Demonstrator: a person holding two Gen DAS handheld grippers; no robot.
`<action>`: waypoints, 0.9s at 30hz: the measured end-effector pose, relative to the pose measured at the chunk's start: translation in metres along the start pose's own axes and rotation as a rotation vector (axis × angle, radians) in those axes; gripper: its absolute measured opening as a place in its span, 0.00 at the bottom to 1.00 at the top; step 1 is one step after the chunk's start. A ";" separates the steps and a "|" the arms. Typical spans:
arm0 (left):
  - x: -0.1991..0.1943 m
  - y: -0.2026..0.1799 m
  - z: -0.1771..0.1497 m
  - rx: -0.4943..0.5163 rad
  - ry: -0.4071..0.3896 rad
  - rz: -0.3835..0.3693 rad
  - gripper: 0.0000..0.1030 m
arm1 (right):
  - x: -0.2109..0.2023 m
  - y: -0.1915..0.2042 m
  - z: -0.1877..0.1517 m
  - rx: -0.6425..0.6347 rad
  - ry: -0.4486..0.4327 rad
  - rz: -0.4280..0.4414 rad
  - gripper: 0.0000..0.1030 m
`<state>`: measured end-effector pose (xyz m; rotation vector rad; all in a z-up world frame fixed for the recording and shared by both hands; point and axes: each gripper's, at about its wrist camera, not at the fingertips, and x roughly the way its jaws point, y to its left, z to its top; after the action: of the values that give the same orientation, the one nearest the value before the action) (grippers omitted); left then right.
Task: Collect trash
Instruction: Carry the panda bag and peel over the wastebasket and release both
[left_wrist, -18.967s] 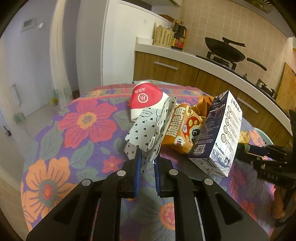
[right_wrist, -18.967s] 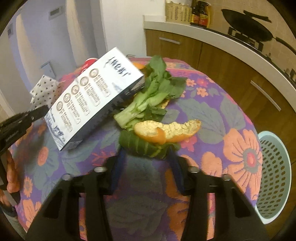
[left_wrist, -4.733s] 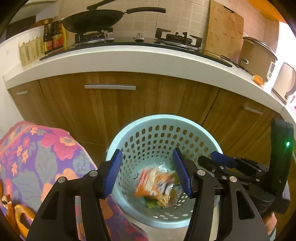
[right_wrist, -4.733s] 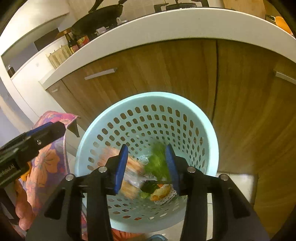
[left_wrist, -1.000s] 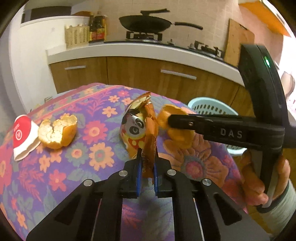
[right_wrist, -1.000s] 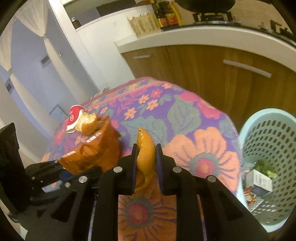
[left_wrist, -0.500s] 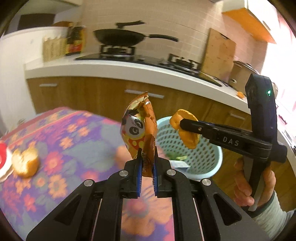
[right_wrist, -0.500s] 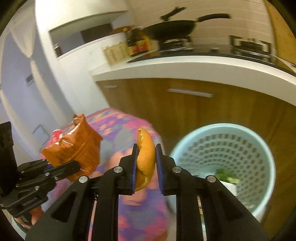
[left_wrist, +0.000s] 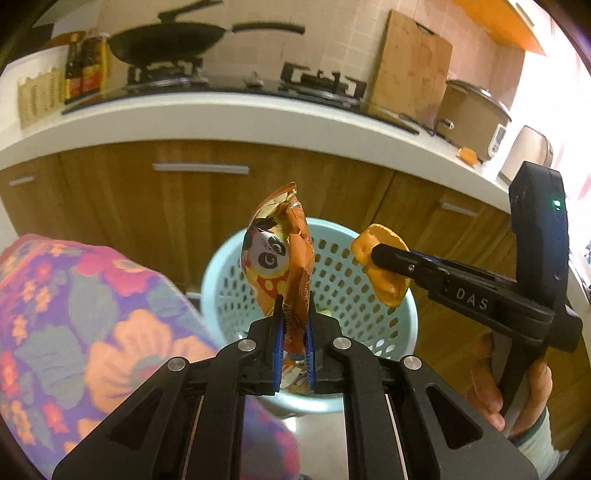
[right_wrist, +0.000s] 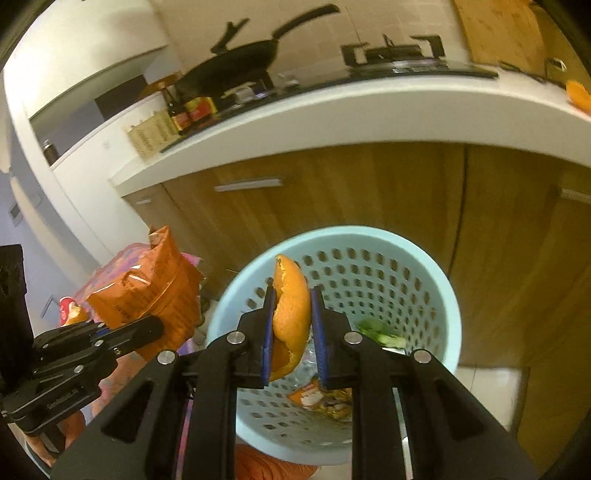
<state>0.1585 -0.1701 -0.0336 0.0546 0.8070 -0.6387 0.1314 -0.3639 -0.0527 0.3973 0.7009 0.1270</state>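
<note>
My left gripper is shut on an orange snack bag with a panda face and holds it upright over the light blue perforated basket. The bag also shows in the right wrist view. My right gripper is shut on a piece of orange peel, held above the basket. The peel also shows in the left wrist view, to the right of the bag. Inside the basket lie green leaves and a wrapper.
The table with a flowered cloth is left of the basket. Wooden cabinets under a white counter stand behind it, with a wok, bottles, a cutting board and a rice cooker.
Both grippers have swung from over the table to above the basket, carrying the snack bag and the peel. The basket now sits directly under both.
</note>
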 end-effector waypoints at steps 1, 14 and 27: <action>0.007 -0.002 0.001 -0.001 0.012 0.002 0.08 | 0.003 -0.003 0.000 0.005 0.007 -0.003 0.15; 0.031 -0.011 0.002 -0.006 0.045 0.024 0.38 | 0.016 -0.022 -0.004 0.063 0.035 -0.030 0.40; -0.011 -0.001 -0.003 -0.049 -0.035 0.028 0.46 | -0.014 0.008 0.001 0.000 -0.020 -0.002 0.40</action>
<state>0.1498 -0.1642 -0.0279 0.0097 0.7867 -0.5919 0.1220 -0.3605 -0.0403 0.3973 0.6813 0.1209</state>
